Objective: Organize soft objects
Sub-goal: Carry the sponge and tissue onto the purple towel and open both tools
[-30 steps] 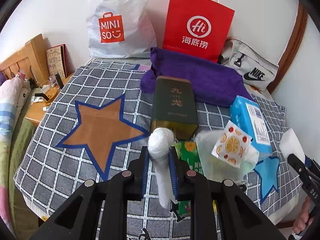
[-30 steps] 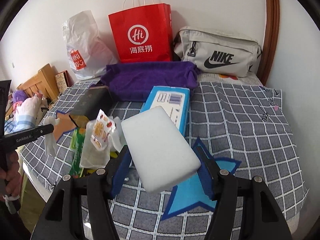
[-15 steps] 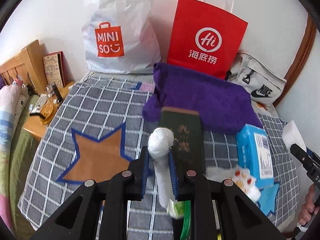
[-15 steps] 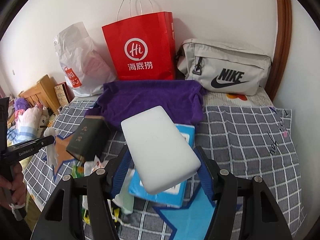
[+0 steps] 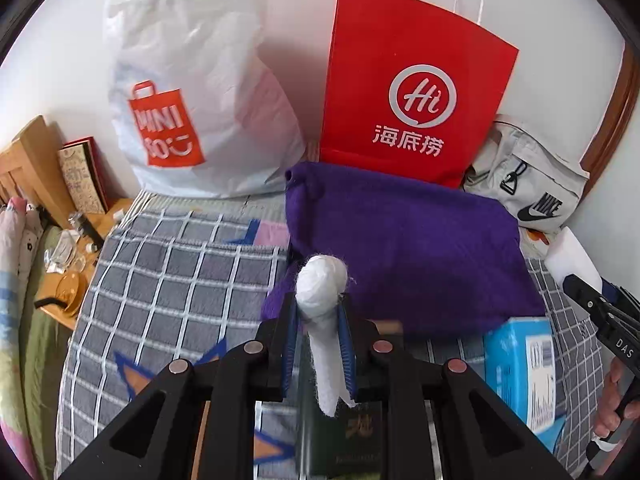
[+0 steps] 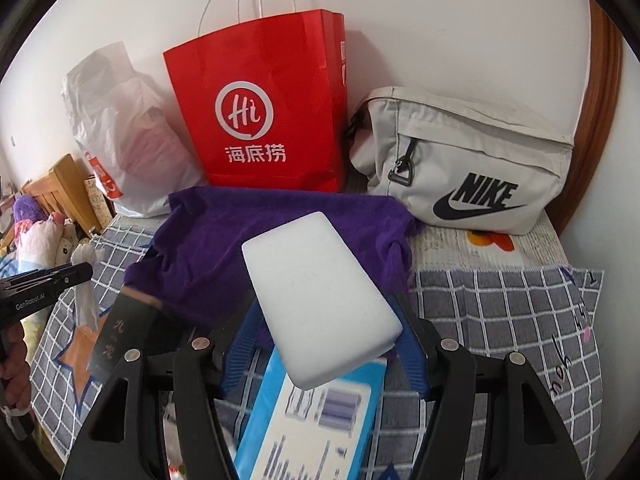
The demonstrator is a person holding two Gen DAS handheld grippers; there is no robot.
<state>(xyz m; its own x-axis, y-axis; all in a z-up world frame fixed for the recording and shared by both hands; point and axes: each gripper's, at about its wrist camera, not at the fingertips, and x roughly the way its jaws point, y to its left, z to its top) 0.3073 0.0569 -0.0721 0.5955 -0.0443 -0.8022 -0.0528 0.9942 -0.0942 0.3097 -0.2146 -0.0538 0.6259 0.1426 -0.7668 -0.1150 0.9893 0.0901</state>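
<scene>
Both grippers are held above the bed, pointing toward the purple towel (image 6: 280, 248) just ahead. The right gripper (image 6: 326, 332) is fairly wide, clamped on a white sponge (image 6: 320, 296); the left gripper (image 5: 318, 320) is narrow, pinching a white cloth roll (image 5: 322, 292). Only the right view shows the whole grey Nike bag (image 6: 464, 168) — further ahead, at the right.

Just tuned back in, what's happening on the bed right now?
A person holds a gripper in each hand above the checked blanket. The left gripper is shut on a white cloth roll, and the right gripper is shut on a white sponge block. Both are held in the air in front of the purple towel, which lies before the red paper bag, the white plastic bag and the grey pouch. Neither soft thing is put down yet.
</scene>
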